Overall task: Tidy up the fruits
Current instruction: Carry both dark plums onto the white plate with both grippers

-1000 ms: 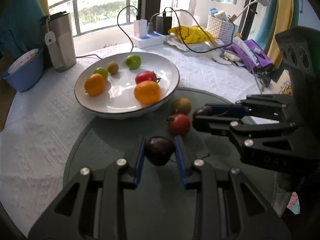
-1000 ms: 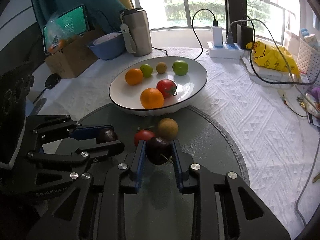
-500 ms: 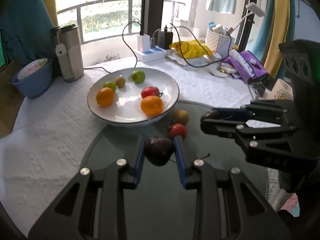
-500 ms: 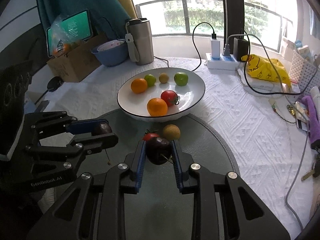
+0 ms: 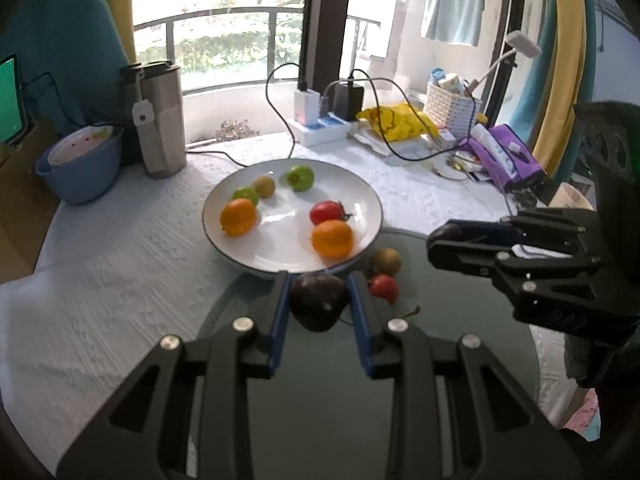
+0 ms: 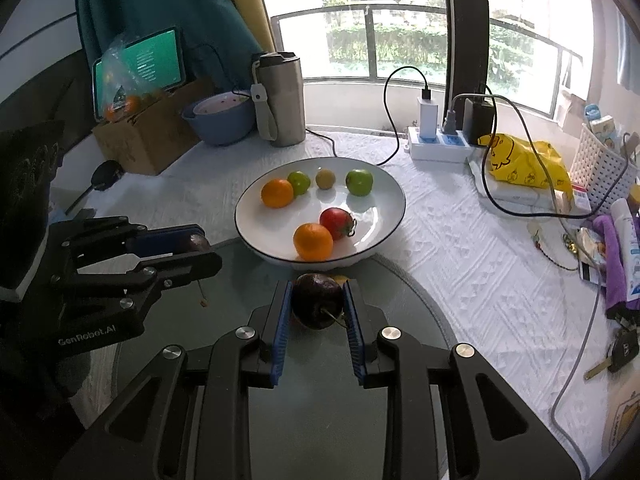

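My left gripper [image 5: 319,300] is shut on a dark purple plum [image 5: 318,302], held above the dark glass mat just in front of the white plate [image 5: 224,240]. My right gripper [image 6: 318,304] is shut on a second dark plum [image 6: 318,300], also near the plate's [image 6: 392,216] front rim. The plate holds two oranges [image 5: 332,239], a red tomato [image 5: 327,212], two green fruits [image 5: 301,178] and a small brown fruit [image 5: 265,186]. A brown fruit [image 5: 385,261] and a small red fruit [image 5: 383,287] lie on the mat. Each gripper shows in the other's view.
A steel flask [image 5: 160,120] and a blue bowl [image 5: 80,164] stand at the back left. A power strip [image 6: 440,148] with cables, a yellow bag [image 6: 524,160], a white basket [image 6: 600,176] and purple items [image 6: 616,256] crowd the right. A cardboard box [image 6: 144,140] with a tablet sits far left.
Both grippers have risen and pulled back from the plate with their plums still held. The plate and loose fruits look smaller and farther off.
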